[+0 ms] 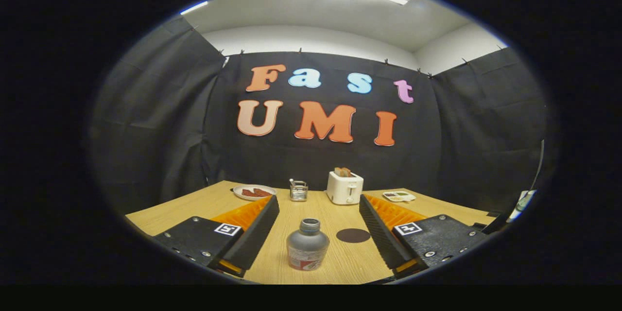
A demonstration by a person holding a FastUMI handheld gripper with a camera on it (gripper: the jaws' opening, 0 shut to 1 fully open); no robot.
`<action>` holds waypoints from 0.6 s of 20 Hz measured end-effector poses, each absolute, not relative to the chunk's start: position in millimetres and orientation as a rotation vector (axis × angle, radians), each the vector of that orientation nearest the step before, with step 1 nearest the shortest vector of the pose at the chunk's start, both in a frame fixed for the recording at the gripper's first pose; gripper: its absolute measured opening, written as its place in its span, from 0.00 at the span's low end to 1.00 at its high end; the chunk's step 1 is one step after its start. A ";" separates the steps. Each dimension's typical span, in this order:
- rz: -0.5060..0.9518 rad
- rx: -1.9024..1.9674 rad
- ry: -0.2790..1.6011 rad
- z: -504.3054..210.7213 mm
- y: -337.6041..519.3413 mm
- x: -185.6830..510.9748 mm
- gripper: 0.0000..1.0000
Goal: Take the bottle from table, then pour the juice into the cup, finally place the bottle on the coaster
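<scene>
Lining up on the bottle

The gripper (319, 238) has its fingers spread wide, the bottle (307, 251) standing untouched between them, likely centred for grasping; the dark coaster (353, 235) lies just right of the bottle, the toaster (344, 187) beyond.

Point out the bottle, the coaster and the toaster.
bottle (307, 248): gripper view, on its rounded body, between the open gripper's (315, 248) fingers.
coaster (353, 235): gripper view, on the middle of the dark disc.
toaster (344, 188): gripper view, on its white front face.
</scene>
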State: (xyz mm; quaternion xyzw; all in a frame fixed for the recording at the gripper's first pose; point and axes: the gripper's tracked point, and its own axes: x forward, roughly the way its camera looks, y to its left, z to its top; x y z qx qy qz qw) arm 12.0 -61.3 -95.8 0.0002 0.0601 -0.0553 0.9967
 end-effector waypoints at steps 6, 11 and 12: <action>-0.089 -0.023 0.162 -137.7 -48.4 11.8 0.99; -0.079 -0.025 0.229 -177.9 -38.7 8.8 0.98; -0.075 0.001 0.241 -186.5 -39.0 8.9 0.98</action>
